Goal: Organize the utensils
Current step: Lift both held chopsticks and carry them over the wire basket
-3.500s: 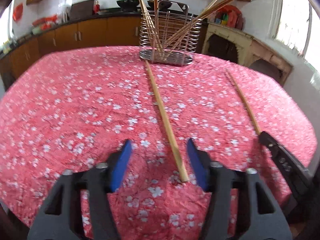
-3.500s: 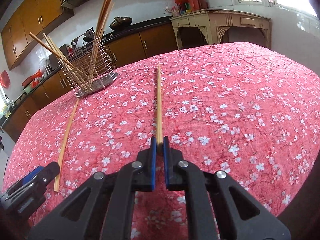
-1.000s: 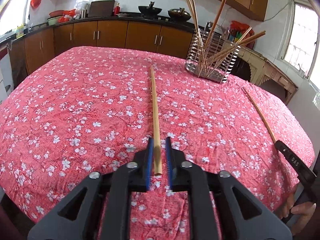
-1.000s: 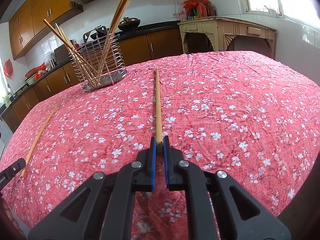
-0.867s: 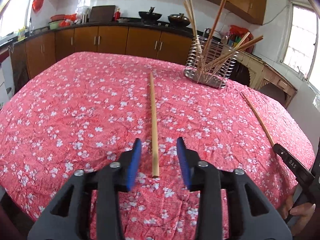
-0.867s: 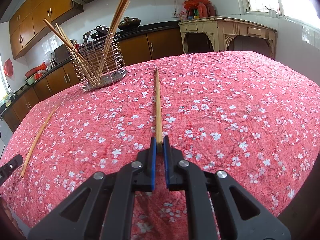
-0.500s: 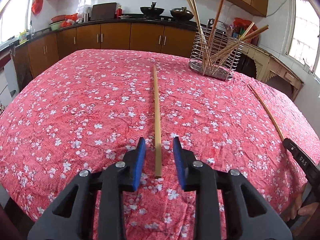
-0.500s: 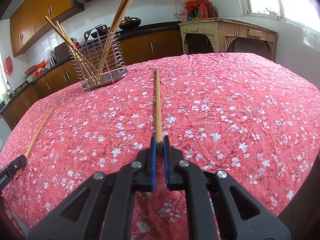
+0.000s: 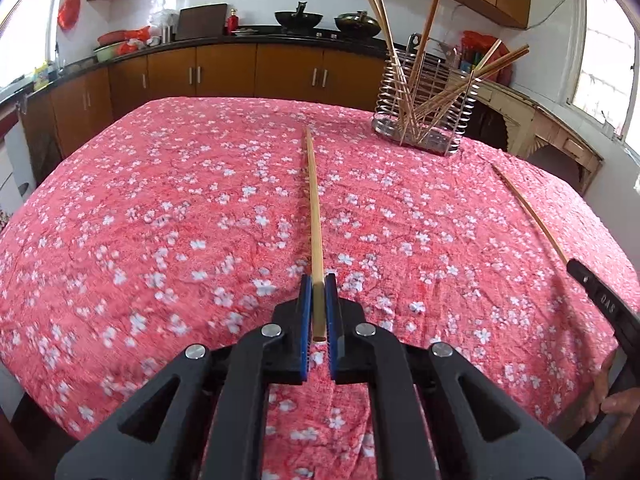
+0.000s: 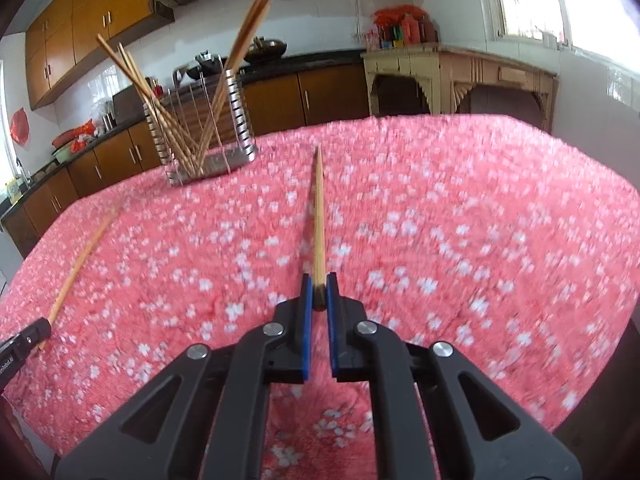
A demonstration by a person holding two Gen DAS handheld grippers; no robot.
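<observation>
Red floral tablecloth (image 9: pixel 160 220) is covering the whole table; kitchen cabinets (image 9: pixel 224 76) are running along the far wall.

Wire utensil holder (image 9: pixel 424 120) is standing at the far right of the table in the left wrist view, far left in the right wrist view (image 10: pixel 204 144). Several chopsticks (image 9: pixel 404 80) are already leaning in it, splayed in different directions; the exact count is hard to read through the wires.

Left gripper (image 9: pixel 319 304) is clamping the near end of the left chopstick (image 9: pixel 314 204), blue pads pressing both sides; its far tip is pointing away across the cloth. Right gripper (image 10: pixel 319 300) is likewise pinching the near end of the right chopstick (image 10: pixel 319 216), jaws together on it.

Step in hand, as judged: lifting both sticks toward the holder. Doing it well likely means keeping each grip firm near the end, raising before swinging so tips are clearing the cloth, tilting tips downward over the holder, aiming for gaps between the leaning sticks, and releasing only once the tips are inside.
</observation>
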